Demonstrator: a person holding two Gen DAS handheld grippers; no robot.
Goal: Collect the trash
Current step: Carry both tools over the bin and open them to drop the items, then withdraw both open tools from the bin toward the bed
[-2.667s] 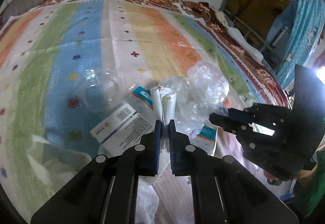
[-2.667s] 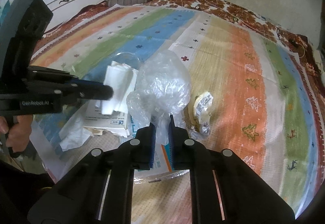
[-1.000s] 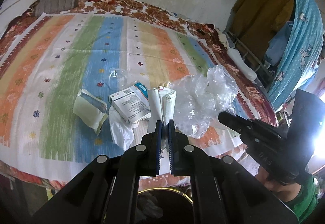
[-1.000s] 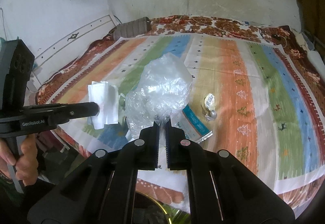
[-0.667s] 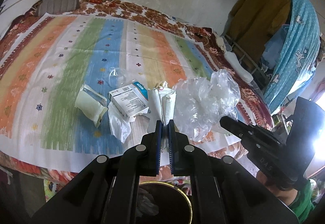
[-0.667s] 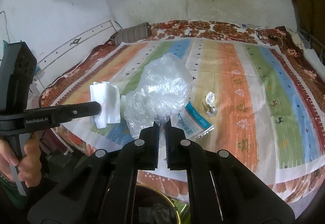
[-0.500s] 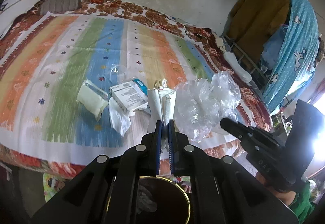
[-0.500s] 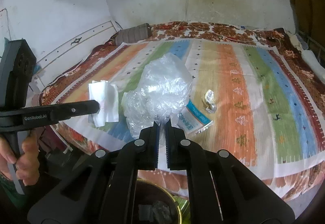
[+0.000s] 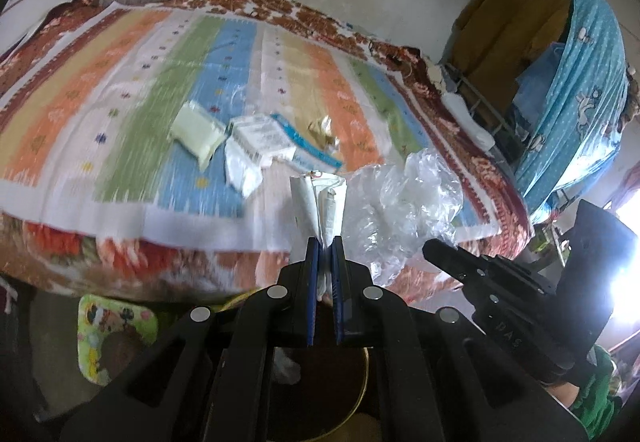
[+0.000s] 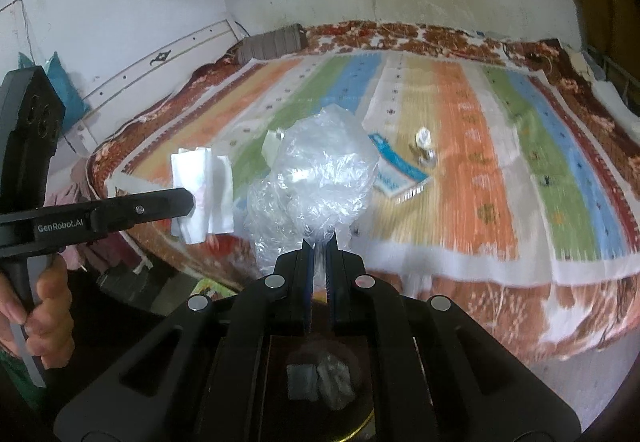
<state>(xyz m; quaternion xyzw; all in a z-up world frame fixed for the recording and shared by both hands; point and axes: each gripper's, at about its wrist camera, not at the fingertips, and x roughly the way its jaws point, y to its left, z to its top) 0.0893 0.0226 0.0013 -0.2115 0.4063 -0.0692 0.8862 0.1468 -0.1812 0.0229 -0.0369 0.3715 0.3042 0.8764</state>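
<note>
- Directly below both tongs sits a round dark bin with a brass-coloured rim (image 10: 362,424), scraps inside.
- The left tongs (image 9: 323,258) are clamped on a folded white paper wrapper (image 9: 318,201).
- The right tongs (image 10: 318,254) pinch a crumpled clear plastic bag (image 10: 316,177).
- Farther off, on the striped bedspread (image 9: 132,89), lie a white printed carton (image 9: 260,137) and a pale packet (image 9: 198,131).

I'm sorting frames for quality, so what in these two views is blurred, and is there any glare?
Left wrist view: the striped bedspread and the litter on it are motion-smeared, while the left gripper and its white paper stay sharp; a blown-out glare sits at the right edge. Right wrist view: the bedspread smears too, the right gripper and clear plastic bag stay crisp; no glare.
</note>
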